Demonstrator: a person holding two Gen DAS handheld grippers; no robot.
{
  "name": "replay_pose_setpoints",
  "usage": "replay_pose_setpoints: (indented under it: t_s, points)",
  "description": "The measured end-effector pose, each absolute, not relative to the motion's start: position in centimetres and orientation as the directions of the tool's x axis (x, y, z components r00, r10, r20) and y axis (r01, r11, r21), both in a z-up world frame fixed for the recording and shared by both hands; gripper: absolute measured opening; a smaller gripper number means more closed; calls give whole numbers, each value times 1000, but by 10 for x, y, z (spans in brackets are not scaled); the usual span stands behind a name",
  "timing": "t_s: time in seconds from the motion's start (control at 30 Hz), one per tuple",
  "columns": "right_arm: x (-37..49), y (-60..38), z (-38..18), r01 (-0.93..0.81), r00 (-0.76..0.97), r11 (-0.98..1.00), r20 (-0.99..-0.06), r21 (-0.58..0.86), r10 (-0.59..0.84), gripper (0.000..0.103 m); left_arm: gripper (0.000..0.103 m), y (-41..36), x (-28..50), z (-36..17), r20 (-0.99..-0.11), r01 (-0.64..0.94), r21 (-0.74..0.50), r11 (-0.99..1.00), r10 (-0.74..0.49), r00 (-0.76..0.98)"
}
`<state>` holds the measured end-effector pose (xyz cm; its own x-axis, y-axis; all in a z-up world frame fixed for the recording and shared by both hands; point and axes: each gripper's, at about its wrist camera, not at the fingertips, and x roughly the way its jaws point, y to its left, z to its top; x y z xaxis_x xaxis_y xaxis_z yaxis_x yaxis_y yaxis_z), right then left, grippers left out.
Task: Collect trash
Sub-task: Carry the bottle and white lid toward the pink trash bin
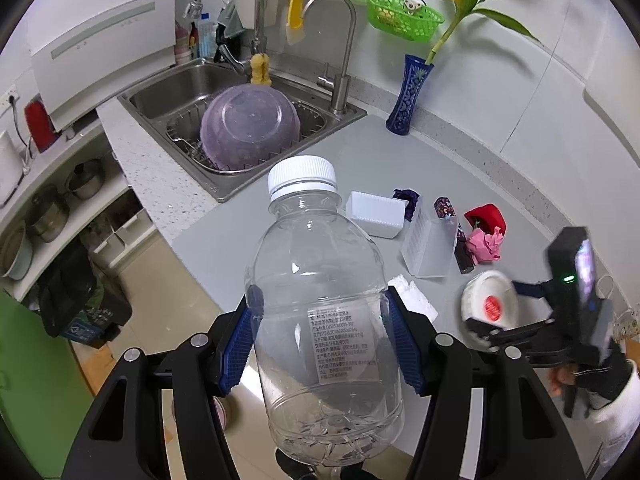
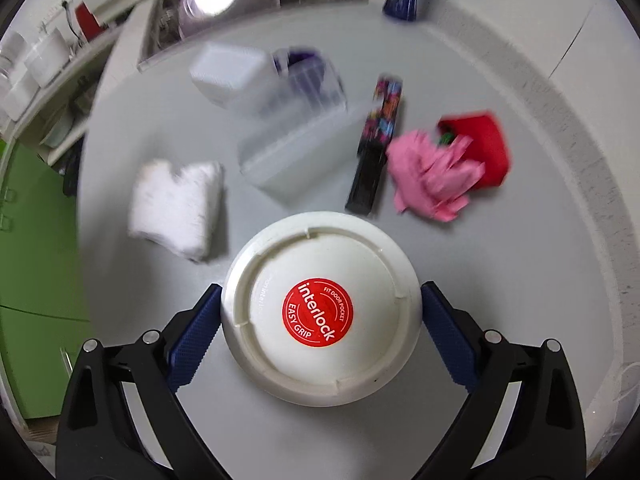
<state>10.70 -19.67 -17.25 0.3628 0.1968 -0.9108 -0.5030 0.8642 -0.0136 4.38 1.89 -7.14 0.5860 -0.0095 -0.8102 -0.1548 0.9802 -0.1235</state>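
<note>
In the left wrist view, the left gripper [image 1: 324, 340] clamps a clear capped bottle [image 1: 320, 300] between its blue pads, held upright at centre, out past the edge of the grey counter [image 1: 360, 148]. At 3 o'clock the right gripper [image 1: 486, 322] holds a white lid [image 1: 490, 306]. Left on the counter, from 1 to 3 o'clock: a white tray [image 1: 376, 214], a clear box [image 1: 430, 246], a dark wrapper [image 1: 445, 206], pink paper [image 1: 486, 244], a red scrap [image 1: 488, 216], and a white tissue [image 1: 412, 294]. A sink [image 1: 160, 104] with an upturned purple bowl [image 1: 248, 126] sits at 11 o'clock, a blue vase [image 1: 410, 96] at 1. A dark bin [image 1: 80, 300] stands on the floor at 9 o'clock.

In the right wrist view, blurred, the right gripper [image 2: 320, 328] grips the lid [image 2: 320, 312], red sticker up, at 6 o'clock above the counter [image 2: 460, 52]. The tissue [image 2: 176, 204] lies at 9, the box [image 2: 296, 152] at 12, wrapper [image 2: 378, 140] and pink paper [image 2: 432, 176] at 1 to 2.

By my reading, two pieces are picked up but not binned, and most trash remains.
</note>
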Motion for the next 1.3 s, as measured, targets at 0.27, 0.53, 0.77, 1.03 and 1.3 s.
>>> replay_pose_setpoints:
  t_s: [0.27, 0.53, 0.77, 1.03, 1.3]
  points:
    - [68, -166, -98, -592, 478, 805, -819, -33, 319, 95, 60, 55, -6, -50, -788, -237, -109, 965, 61, 613]
    - [14, -73, -44, -765, 432, 644, -750, -10, 502, 95, 60, 122, -92, -35, -777, -390, -87, 917, 183, 603]
    - [-46, 19, -34, -861, 353, 509, -729, -8, 586, 95, 60, 184, -170, -33, -773, -506, -81, 859, 267, 576]
    - [-90, 105, -52, -927, 243, 375, -744, 10, 622, 95, 60, 223, -212, -53, -790, -598, -78, 798, 316, 525]
    - [-101, 154, -118, -958, 169, 285, -784, 11, 597, 95, 60, 248, -220, -141, -838, -662, -108, 742, 290, 462]
